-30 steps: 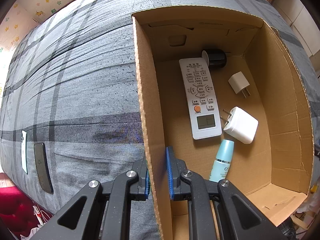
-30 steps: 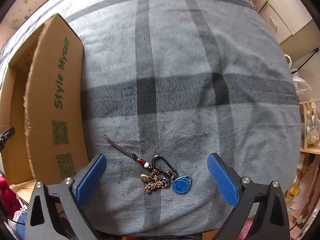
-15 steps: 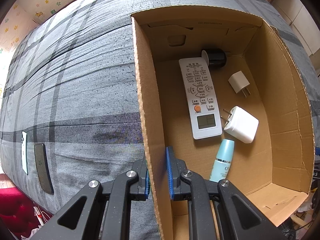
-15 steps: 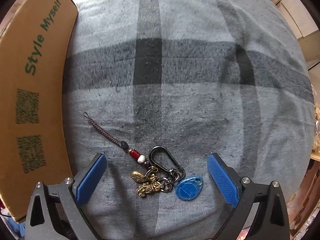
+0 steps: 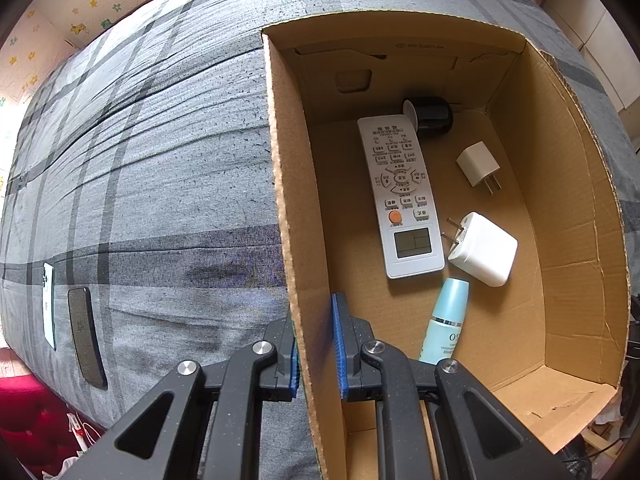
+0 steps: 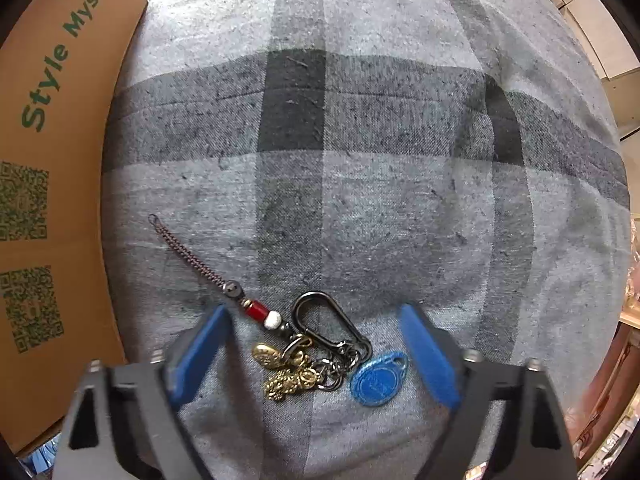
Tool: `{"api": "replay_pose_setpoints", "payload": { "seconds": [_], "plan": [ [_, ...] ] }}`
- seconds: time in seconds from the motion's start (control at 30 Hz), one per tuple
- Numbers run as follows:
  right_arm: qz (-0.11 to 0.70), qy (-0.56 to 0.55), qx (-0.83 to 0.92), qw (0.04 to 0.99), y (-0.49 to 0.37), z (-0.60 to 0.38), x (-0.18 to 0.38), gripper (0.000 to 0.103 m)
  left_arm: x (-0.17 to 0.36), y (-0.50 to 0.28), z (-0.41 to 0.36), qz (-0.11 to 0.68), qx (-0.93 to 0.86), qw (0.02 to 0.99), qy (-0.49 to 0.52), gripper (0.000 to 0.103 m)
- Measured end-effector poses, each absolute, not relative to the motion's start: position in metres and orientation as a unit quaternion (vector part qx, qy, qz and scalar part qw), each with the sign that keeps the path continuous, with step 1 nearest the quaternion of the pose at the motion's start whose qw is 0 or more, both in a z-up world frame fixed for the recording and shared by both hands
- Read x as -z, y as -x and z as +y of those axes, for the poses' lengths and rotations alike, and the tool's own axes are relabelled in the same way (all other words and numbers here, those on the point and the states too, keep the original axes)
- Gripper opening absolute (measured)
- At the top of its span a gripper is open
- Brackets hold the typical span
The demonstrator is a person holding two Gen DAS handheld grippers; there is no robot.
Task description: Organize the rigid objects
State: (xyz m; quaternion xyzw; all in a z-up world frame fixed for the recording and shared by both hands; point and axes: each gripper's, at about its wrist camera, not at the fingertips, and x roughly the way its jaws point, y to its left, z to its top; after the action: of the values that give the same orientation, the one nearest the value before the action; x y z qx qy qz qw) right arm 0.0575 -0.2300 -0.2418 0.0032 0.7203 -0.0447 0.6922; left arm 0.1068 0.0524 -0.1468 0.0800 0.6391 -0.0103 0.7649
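Observation:
A keychain point(image 6: 316, 344) lies on the grey plaid bedspread, with a black carabiner, brass charms, a blue oval tag point(image 6: 378, 378) and a braided cord with a red bead. My right gripper point(image 6: 316, 322) points down over it, its jaws closing with the keychain between them; the blue pads do not touch it. My left gripper point(image 5: 315, 342) is shut on the left wall of the cardboard box point(image 5: 298, 240). Inside lie a white remote point(image 5: 402, 196), two white plug adapters point(image 5: 482, 248), a black round object point(image 5: 430, 116) and a light blue bottle point(image 5: 446, 328).
The box's outer wall point(image 6: 48, 152), printed "Style Myself" with QR codes, stands just left of the keychain. Two phones, one black point(image 5: 86, 336) and one white point(image 5: 49, 304), lie on the bedspread far left of the box. Cabinets stand beyond the bed at the upper right.
My right gripper has come down closer to the keychain and its jaws have narrowed around it. The left gripper and the box have not moved.

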Motion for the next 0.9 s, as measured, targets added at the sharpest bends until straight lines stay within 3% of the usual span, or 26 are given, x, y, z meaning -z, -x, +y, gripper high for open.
{"api": "replay_pose_setpoints", "payload": {
  "seconds": [0.03, 0.1, 0.2, 0.9],
  "plan": [
    [0.719, -0.002, 0.045, 0.694, -0.059, -0.228, 0.240, 0.072, 0.147, -0.107, 0.052, 0.639, 0.010, 0.765, -0.080, 0.014],
    [0.717, -0.001, 0.048, 0.695, -0.062, -0.227, 0.234, 0.037, 0.147, -0.107, 0.052, 0.639, 0.010, 0.765, -0.080, 0.014],
    [0.720, -0.004, 0.052, 0.693, -0.068, -0.228, 0.228, 0.010, 0.147, -0.106, 0.052, 0.639, 0.011, 0.765, -0.079, 0.014],
    [0.706, -0.058, 0.039, 0.705, -0.086, -0.260, 0.176, 0.007, 0.146, -0.106, 0.052, 0.638, 0.012, 0.766, -0.079, 0.014]
  ]
}}
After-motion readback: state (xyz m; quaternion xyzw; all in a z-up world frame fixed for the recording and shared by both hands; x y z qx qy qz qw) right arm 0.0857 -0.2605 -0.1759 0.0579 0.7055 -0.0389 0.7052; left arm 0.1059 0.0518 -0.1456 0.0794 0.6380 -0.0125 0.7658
